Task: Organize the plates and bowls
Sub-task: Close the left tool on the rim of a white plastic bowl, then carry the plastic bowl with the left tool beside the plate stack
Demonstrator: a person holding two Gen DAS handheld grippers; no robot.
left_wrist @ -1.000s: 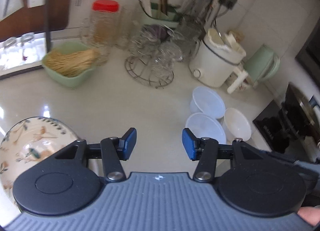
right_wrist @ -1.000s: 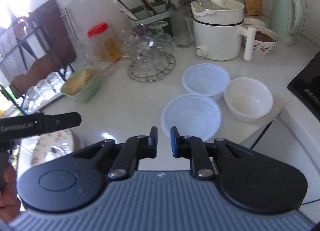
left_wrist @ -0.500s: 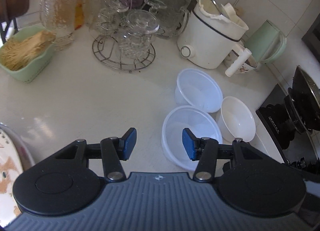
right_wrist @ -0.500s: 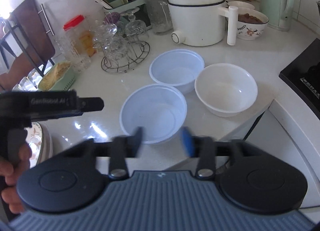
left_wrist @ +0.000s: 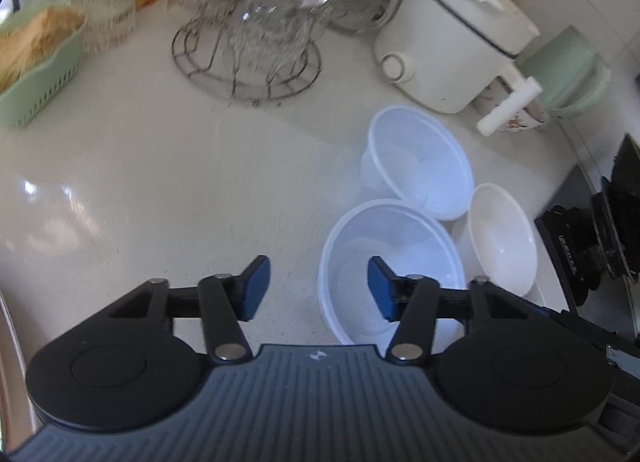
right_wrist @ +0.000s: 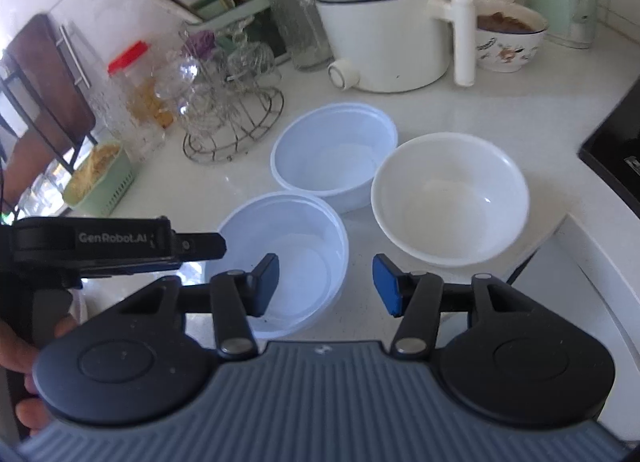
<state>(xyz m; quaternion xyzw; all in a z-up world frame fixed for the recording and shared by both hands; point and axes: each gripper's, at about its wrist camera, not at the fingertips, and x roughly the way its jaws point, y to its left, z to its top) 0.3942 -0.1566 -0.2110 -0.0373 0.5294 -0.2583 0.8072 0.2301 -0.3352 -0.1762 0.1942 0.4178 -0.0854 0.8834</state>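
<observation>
Three bowls clustered frame centre: near translucent bowl (right_wrist: 280, 258), far translucent bowl (right_wrist: 334, 153), white bowl (right_wrist: 448, 197). Your left gripper (left_wrist: 316, 286) and right gripper (right_wrist: 325, 284): jaws wide, empty, flanking near rim, likely for stacking pickup.

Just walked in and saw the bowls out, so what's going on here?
A person holds a tool in each hand over the counter, tidying bowls. Both tools are open and hold nothing. The left tool and the right tool both hover at the near translucent bowl. A second translucent bowl and a white bowl sit just behind it, not yet stacked.
</observation>
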